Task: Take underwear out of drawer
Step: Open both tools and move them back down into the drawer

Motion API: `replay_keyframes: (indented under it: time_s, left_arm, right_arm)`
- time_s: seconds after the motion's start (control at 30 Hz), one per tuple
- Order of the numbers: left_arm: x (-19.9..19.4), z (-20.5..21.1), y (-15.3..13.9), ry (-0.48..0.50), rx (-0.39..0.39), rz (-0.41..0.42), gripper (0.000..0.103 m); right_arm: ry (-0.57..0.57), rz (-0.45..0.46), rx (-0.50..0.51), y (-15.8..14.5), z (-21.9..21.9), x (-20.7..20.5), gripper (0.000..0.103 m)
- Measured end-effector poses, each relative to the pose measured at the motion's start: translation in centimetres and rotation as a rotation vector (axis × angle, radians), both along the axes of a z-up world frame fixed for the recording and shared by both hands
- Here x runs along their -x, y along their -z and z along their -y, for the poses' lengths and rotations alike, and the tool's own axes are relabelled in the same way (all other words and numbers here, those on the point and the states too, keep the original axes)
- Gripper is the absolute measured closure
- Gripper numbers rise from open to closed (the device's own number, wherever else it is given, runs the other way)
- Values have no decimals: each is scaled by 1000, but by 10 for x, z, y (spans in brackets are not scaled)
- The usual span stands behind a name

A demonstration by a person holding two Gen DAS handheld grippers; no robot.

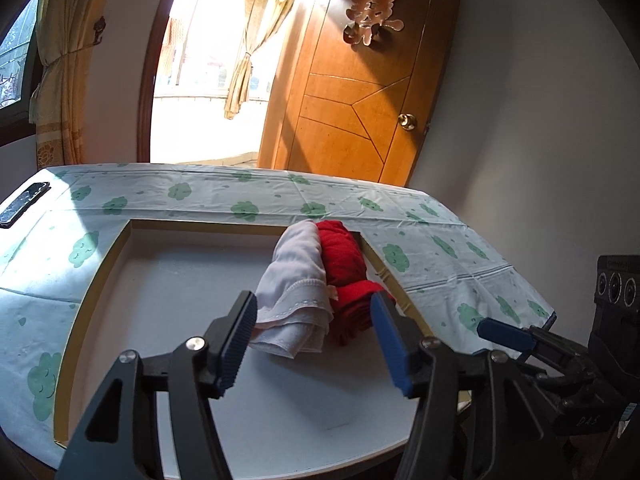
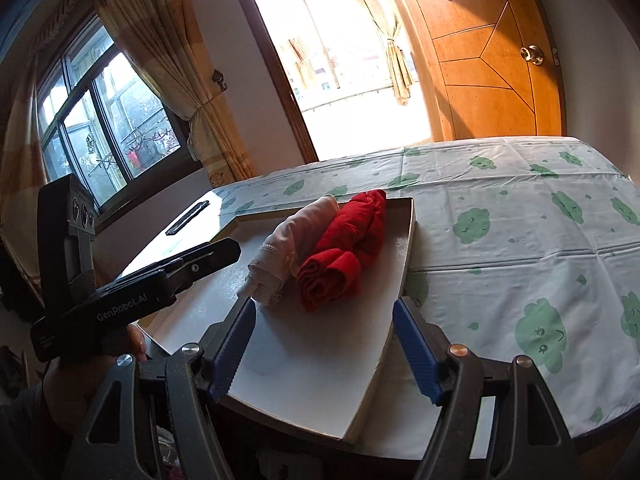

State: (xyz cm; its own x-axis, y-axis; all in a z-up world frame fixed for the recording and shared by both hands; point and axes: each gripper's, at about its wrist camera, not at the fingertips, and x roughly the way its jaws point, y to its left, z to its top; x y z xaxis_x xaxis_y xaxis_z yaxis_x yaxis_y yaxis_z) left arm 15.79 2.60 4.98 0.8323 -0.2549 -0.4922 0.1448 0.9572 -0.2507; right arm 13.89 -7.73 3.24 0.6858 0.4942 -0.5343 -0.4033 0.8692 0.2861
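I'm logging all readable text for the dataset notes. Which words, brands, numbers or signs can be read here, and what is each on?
"GenRobot.AI": white print on the left tongs' black body, right wrist view.
"囍"-style gold ornament: a decorative Chinese character on the wooden door; exact character uncertain.
"D.A.S"-like marking: on the right tongs' body, too faint to confirm.

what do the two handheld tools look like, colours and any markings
Both tools match: the left tool and right tool each have black angular linkage arms with silver round pivot bolts and two blue ribbed finger pads. Seen from the right wrist view, the left tool's black body carries white "GenRobot.AI" lettering. No cables are clearly visible.
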Motion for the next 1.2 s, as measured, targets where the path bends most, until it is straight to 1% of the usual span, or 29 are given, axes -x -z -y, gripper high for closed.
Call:
replay_keyframes:
  time_s: [0.2, 0.3, 0.37, 0.57, 0.63, 0.67, 0.73, 0.8, 0.9, 1.0, 1.1, 1.2]
  left_arm:
    - [45, -11, -2, 25, 12, 27, 38]
    - [68, -12, 1, 36, -5, 35, 36]
    - [80, -14, 4, 47, -7, 28, 36]
    - [112, -23, 14, 105, 12, -37, 36]
    - [123, -30, 12, 115, 27, -45, 33]
    - [129, -32, 12, 117, 24, -46, 30]
    - [140, -37, 13, 123, 8, -51, 28]
    - [149, -41, 19, 128, -12, -72, 27]
    - [159, -45, 35, 134, -39, -117, 27]
    - [163, -45, 54, 143, -69, -171, 27]
    - [163, -43, 70, 162, -94, -223, 27]
    - [162, -36, 82, 200, -122, -272, 27]
  right_arm:
    - [-62, 31, 36, 11, 2, 56, 30]
    - [-91, 42, 69, 19, 3, 77, 30]
    - [-109, 47, 99, 23, 3, 89, 30]
    - [-163, 53, 194, 29, 10, 116, 30]
    - [-185, 54, 214, 30, 13, 124, 30]
    - [-197, 54, 226, 30, 13, 127, 30]
    - [-224, 55, 266, 33, 13, 131, 30]
    - [-260, 48, 314, 40, 9, 135, 30]
    - [-336, 32, 382, 56, 1, 143, 30]
    - [-420, -8, 442, 76, -11, 147, 30]
    - [-465, -49, 481, 91, -18, 146, 30]
    - [-520, -97, 502, 99, -24, 139, 30]
